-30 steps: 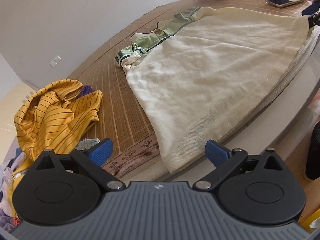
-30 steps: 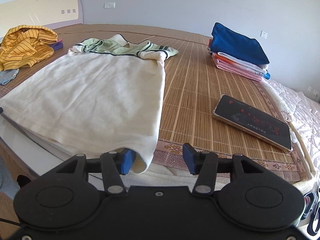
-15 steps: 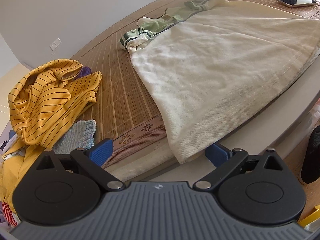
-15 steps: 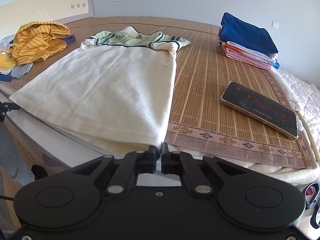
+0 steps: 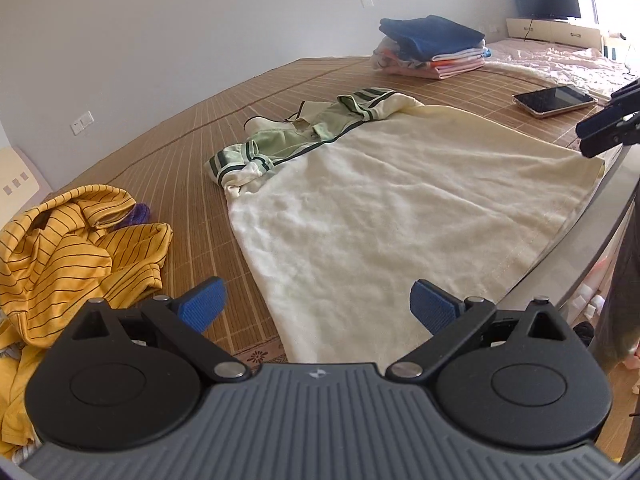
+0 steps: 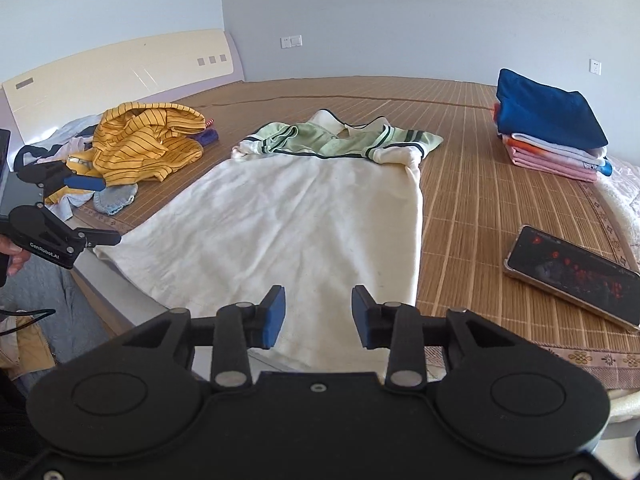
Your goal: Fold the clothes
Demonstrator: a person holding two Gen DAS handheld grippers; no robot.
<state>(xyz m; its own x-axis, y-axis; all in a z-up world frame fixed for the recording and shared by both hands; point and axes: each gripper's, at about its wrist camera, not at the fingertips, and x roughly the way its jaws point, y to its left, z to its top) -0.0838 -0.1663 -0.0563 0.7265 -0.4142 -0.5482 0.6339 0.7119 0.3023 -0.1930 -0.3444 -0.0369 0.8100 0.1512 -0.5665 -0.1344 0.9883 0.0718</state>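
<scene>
Cream cotton fills the middle of both views: a cream shirt (image 6: pixel 304 224) with pale green shoulders and dark-striped sleeve cuffs is spread flat on a woven bamboo mat (image 6: pixel 472 184) that covers a bed. In the right wrist view the collar is seen at 12 o'clock and the hem at 6 o'clock, so the long axis runs straight away from the camera, collar pointing toward the far wall. The hem lies at the near edge of the bed, and both short sleeves are already tucked in across the shoulders.

The right gripper (image 6: pixel 318 316) is held just above the hem with its blue pads parted by a moderate gap; nothing is gripped between them. The left gripper (image 5: pixel 318 308) is held over the shirt's left hem corner, its pads spread wide and likewise empty.

As for progress, a folded stack (image 6: pixel 552 136) of garments, blue on top, is seen at 2 o'clock, so several pieces appear finished. A crumpled yellow striped shirt (image 6: pixel 148 144) and other loose clothes are heaped at 10 o'clock, unfolded. The cream shirt is judged to be laid out and only begun: its body folds are not yet made. A tablet (image 6: pixel 576 276) rests on the mat at 3 o'clock, well apart from the shirt.
</scene>
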